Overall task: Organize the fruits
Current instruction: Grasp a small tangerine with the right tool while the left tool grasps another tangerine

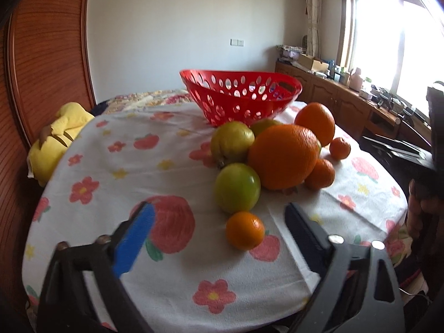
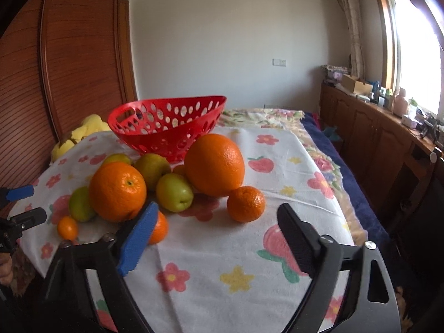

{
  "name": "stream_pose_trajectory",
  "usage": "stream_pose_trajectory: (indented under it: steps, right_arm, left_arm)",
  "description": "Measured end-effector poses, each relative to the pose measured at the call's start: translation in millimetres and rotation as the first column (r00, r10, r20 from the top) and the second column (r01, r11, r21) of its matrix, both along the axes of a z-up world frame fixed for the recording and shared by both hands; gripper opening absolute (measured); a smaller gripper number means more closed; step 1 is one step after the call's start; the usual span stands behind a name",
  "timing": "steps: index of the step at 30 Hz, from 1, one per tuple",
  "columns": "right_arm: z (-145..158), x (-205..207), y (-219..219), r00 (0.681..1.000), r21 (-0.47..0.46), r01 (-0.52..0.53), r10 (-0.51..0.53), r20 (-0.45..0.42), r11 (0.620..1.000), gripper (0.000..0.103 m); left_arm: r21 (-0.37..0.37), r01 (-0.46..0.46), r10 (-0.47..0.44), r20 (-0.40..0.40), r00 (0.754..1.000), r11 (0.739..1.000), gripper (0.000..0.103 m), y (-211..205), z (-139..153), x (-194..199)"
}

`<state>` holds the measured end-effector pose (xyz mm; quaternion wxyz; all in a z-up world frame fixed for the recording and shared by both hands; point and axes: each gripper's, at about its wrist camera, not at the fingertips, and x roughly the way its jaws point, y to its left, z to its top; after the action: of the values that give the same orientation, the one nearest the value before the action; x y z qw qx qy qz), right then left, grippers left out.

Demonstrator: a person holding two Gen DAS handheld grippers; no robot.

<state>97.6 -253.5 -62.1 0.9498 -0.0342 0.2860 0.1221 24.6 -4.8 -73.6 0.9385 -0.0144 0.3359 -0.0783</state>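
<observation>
Fruit pile lies just ahead of both wide, empty tools: left tool, right tool.

Right gripper fingers apart over the flowered cloth, nothing between them; small orange sits just ahead of the gap. Fruit pile behind: two big oranges, green fruits, all near the empty red basket. Left gripper at left edge.

Black tongs, blue pad left, ribbed black right, silver screws
</observation>
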Motion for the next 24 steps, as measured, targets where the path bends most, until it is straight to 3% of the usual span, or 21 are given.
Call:
stream_pose_trajectory:
  steps: [5,12,18,24]
  right_arm:
    - [-8.7,28.2,-6.4,0.997,-0.015,-0.019,0.018,-0.073,1.0,0.068]
    - [-16.9,49.8,-14.1,0.992,-0.033,-0.026,0.022,-0.122,0.999,0.068]
    - [-24.1,64.3,-13.4,0.983,-0.032,-0.041,0.035,-0.182,0.999,0.067]
    - [-27.4,72.3,-13.8,0.975,-0.042,-0.036,0.026,-0.22,0.998,0.061]
  left_arm:
    - [-0.007,0.01,-0.01,-0.025,1.0,1.0,0.087,4.4,-7.0,4.2]
    - [-0.02,0.04,-0.042,-0.064,0.997,0.999,0.07,2.0,-20.6,10.5]
    - [-0.01,0.064,-0.065,-0.077,0.995,0.998,0.069,-3.5,-22.4,12.9]
    - [-0.018,0.09,-0.092,-0.092,0.992,0.996,0.055,-4.7,-23.2,14.6]
